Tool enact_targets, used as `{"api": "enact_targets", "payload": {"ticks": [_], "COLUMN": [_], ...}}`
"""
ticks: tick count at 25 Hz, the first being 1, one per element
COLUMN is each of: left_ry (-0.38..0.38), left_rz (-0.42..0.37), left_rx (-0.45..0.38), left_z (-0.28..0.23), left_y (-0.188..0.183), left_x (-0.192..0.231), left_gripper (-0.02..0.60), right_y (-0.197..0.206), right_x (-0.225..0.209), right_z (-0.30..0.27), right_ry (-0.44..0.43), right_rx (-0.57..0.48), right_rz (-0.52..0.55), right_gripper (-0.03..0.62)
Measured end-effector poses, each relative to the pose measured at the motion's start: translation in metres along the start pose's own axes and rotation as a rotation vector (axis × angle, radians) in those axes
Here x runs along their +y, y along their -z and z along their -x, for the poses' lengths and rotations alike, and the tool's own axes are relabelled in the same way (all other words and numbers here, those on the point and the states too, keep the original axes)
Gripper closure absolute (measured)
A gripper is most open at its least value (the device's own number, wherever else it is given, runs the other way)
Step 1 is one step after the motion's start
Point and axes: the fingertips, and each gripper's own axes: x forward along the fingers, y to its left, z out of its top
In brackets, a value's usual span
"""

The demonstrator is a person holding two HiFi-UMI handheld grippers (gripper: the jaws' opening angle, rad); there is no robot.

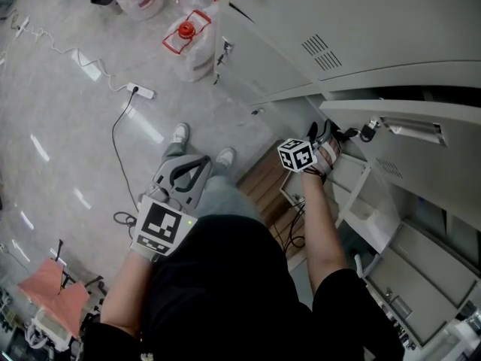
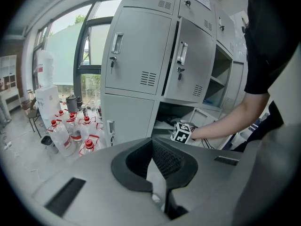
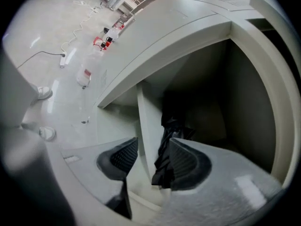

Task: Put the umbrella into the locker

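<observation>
Grey locker, one arm reaching to its open lower compartment.
Head view: the right tongs are at the mouth of that compartment, while the left tongs hang low above the floor, well apart from the locker. Left gripper view: the two jaws meet at the tips and carry nothing. Right gripper view: the jaws stand spread. The black folded umbrella is inside the compartment, upright beside a pale divider and close to one jaw, not pinched.
</observation>
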Motion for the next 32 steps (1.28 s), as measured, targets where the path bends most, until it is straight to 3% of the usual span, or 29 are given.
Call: {"api": "enact_targets", "payload": {"ticks": [7, 12, 17, 21, 32], "left_ry": [0.015, 0.018, 0.017, 0.016, 0.026], "left_rz": [-0.007, -0.011, -0.013, -0.01, -0.021], "left_rx": [0.009, 0.011, 0.019, 0.021, 0.011], "left_z": [-0.004, -0.006, -0.006, -0.005, -0.005], "left_y": [0.001, 0.001, 0.003, 0.004, 0.0], "left_x": [-0.006, -0.007, -0.007, -0.006, -0.005], "left_gripper": [0.571, 0.571, 0.571, 0.571, 0.571], "right_y": [0.031, 0.049, 0.047, 0.047, 0.046], "right_x": [-0.002, -0.013, -0.029, -0.034, -0.028], "right_z": [-0.004, -0.027, -0.052, -0.061, -0.051], "right_ry": [-0.031, -0.036, -0.023, -0.073, -0.04], "right_rx": [0.181, 0.282, 0.283, 0.315, 0.273], "right_rz": [-0.135, -0.115, -0.067, -0.062, -0.022], "right_gripper": [0.322, 0.264, 0.224, 0.166, 0.163]}}
